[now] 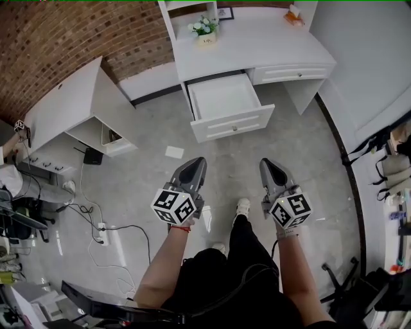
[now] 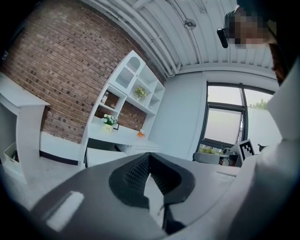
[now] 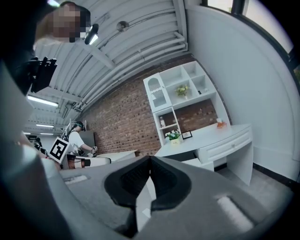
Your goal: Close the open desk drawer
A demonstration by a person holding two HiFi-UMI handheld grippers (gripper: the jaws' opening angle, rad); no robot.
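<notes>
The white desk (image 1: pixel 257 48) stands at the far wall with its middle drawer (image 1: pixel 225 99) pulled out and empty; the drawer's front panel (image 1: pixel 232 123) with a small knob faces me. Both grippers hang low in front of the person, well short of the drawer, above the grey floor. My left gripper (image 1: pixel 196 162) is shut and holds nothing; my right gripper (image 1: pixel 267 162) is the same. In the left gripper view the jaws of the left gripper (image 2: pixel 149 157) meet at the tips, with the desk (image 2: pixel 119 137) far behind. The right gripper (image 3: pixel 150 160) points toward the desk (image 3: pixel 220 136).
A closed drawer (image 1: pixel 292 72) sits to the right of the open one. A flower pot (image 1: pixel 205 29) and an orange object (image 1: pixel 293 17) are on the desk top. Another white desk (image 1: pixel 70 106) stands at the left. A paper scrap (image 1: pixel 174 152) and cables (image 1: pixel 103 231) lie on the floor.
</notes>
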